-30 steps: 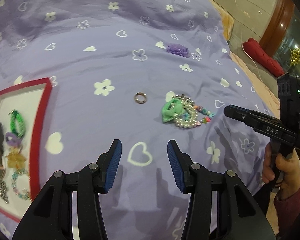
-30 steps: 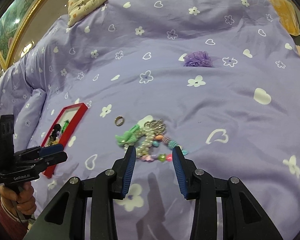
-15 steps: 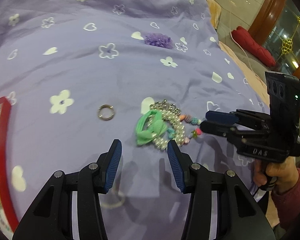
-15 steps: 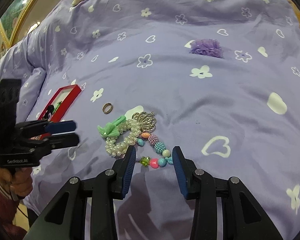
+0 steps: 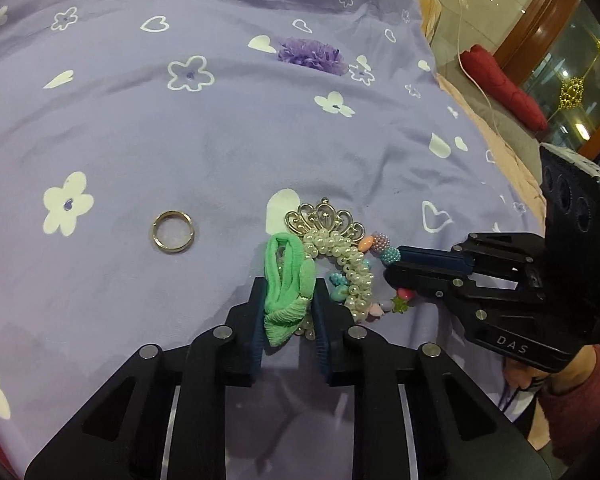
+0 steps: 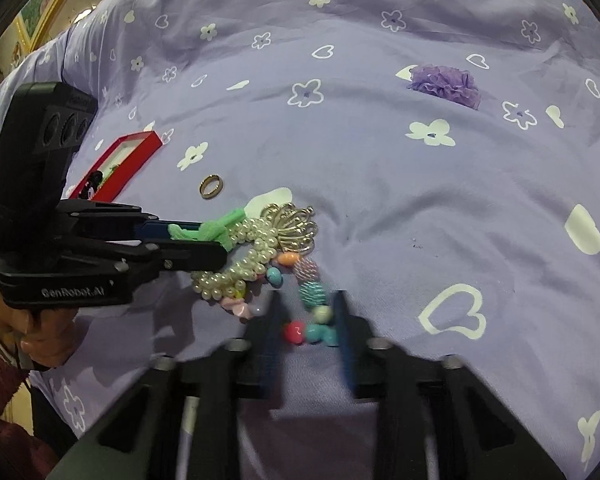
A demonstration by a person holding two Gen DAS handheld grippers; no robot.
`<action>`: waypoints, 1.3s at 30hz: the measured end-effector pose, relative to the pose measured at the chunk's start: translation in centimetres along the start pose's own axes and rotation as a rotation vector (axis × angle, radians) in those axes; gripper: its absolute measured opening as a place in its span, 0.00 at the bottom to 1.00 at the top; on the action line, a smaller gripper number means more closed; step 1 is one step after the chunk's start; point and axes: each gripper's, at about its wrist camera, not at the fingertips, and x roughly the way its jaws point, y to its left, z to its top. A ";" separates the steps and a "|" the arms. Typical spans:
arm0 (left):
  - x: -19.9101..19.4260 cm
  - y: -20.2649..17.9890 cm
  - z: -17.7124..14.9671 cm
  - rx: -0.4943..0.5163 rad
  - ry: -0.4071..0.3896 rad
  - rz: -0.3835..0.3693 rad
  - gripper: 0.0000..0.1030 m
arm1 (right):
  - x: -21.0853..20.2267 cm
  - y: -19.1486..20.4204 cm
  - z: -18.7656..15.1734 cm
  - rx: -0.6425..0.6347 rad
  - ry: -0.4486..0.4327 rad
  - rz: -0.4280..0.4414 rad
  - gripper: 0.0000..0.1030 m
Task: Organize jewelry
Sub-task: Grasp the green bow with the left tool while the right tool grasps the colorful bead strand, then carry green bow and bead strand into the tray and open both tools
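Observation:
A pile of jewelry lies on the purple bedspread: a green fabric hair tie (image 5: 288, 280), a pearl bracelet (image 5: 340, 256) with a silver crown charm (image 5: 324, 218), and a coloured bead bracelet (image 6: 312, 292). My left gripper (image 5: 288, 300) is shut on the green hair tie. It also shows in the right wrist view (image 6: 220, 240). My right gripper (image 6: 306, 320) stands around the coloured beads, its jaws narrowed and blurred; it also shows in the left wrist view (image 5: 396, 268). A metal ring (image 5: 173, 231) lies apart to the left.
A red-framed tray (image 6: 118, 160) holding several pieces sits far left on the bed. A purple flower scrunchie (image 6: 444, 84) lies at the back. The bed edge, floor and a red cushion (image 5: 504, 88) are to the right in the left wrist view.
Both grippers moved in on the jewelry pile. The left jaws closed on the green hair tie. The right jaws came over the coloured beads and narrowed.

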 end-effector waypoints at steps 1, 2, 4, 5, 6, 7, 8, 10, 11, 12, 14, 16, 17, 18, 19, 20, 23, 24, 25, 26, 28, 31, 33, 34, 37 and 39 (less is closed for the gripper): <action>-0.2 0.0 -0.1 0.001 -0.004 0.001 0.17 | -0.1 0.1 -0.1 0.003 -0.001 0.002 0.10; -0.7 0.1 -0.4 0.000 -0.011 -0.001 0.17 | -0.2 0.2 -0.1 0.004 -0.003 0.004 0.10; -1.4 0.2 -0.7 -0.002 -0.021 -0.009 0.17 | -0.7 0.4 -0.3 0.019 -0.014 0.020 0.10; -1.8 0.2 -1.0 -0.002 -0.028 -0.012 0.17 | -0.9 0.6 -0.4 0.026 -0.021 0.026 0.10; -2.3 0.2 -1.2 -0.001 -0.032 -0.013 0.17 | -1.2 0.7 -0.4 0.033 -0.029 0.032 0.10; -2.6 0.3 -1.5 -0.003 -0.034 -0.014 0.17 | -1.6 1.0 -0.6 0.044 -0.043 0.041 0.10; -3.1 0.4 -1.7 -0.008 -0.035 -0.016 0.18 | -2.0 1.1 -0.7 0.054 -0.055 0.047 0.10; -3.7 0.6 -2.3 -0.009 -0.046 -0.005 0.17 | -2.8 1.3 -0.7 0.082 -0.082 0.069 0.10; -4.1 0.7 -2.6 -0.006 -0.054 0.007 0.17 | -3.1 1.5 -0.7 0.091 -0.093 0.075 0.10; -4.5 0.7 -2.8 -0.006 -0.061 0.014 0.17 | -3.4 1.7 -0.7 0.101 -0.104 0.080 0.10; -5.3 1.1 -3.4 -0.018 -0.074 0.014 0.16 | -4.1 2.3 -0.7 0.112 -0.122 0.097 0.10; -6.3 1.4 -4.0 -0.032 -0.092 0.020 0.16 | -4.8 3.1 -0.6 0.107 -0.141 0.105 0.10; -6.7 1.6 -4.2 -0.036 -0.101 0.025 0.16 | -5.1 3.5 -0.5 0.105 -0.148 0.109 0.10; -7.1 1.7 -4.4 -0.040 -0.109 0.029 0.16 | -5.3 3.8 -0.4 0.102 -0.156 0.113 0.10; -7.5 1.9 -4.7 -0.044 -0.117 0.031 0.16 | -5.6 4.2 -0.3 0.101 -0.163 0.121 0.10; -8.1 2.0 -5.0 -0.050 -0.126 0.035 0.16 | -5.7 4.6 -0.1 0.099 -0.168 0.133 0.10; -9.6 3.0 -6.0 -0.075 -0.153 0.056 0.16 | -5.9 6.1 0.2 0.088 -0.180 0.161 0.10; -10.2 3.5 -6.3 -0.089 -0.161 0.061 0.16 | -5.9 6.6 0.3 0.083 -0.183 0.167 0.10; -10.6 3.8 -6.7 -0.101 -0.168 0.065 0.15 | -5.8 7.2 0.5 0.078 -0.186 0.180 0.10; -11.3 4.5 -7.2 -0.118 -0.178 0.073 0.15 | -5.7 7.7 0.6 0.076 -0.188 0.190 0.10; -12.3 5.4 -7.8 -0.144 -0.193 0.089 0.15 | -5.3 9.0 0.9 0.069 -0.191 0.214 0.10; -13.8 7.0 -9.1 -0.185 -0.214 0.117 0.15 | -4.6 11.2 1.5 0.046 -0.189 0.247 0.10; -14.9 8.2 -10.0 -0.215 -0.229 0.137 0.15 | -4.1 12.6 1.8 0.030 -0.188 0.266 0.10; -15.3 8.7 -10.4 -0.226 -0.234 0.145 0.15 | -3.8 13.4 2.1 0.021 -0.186 0.278 0.10; -16.7 10.4 -11.8 -0.267 -0.253 0.175 0.15 | -2.9 15.7 2.7 -0.003 -0.182 0.313 0.10; -17.7 11.6 -12.8 -0.297 -0.264 0.197 0.15 | -2.5 16.9 3.0 -0.017 -0.178 0.330 0.10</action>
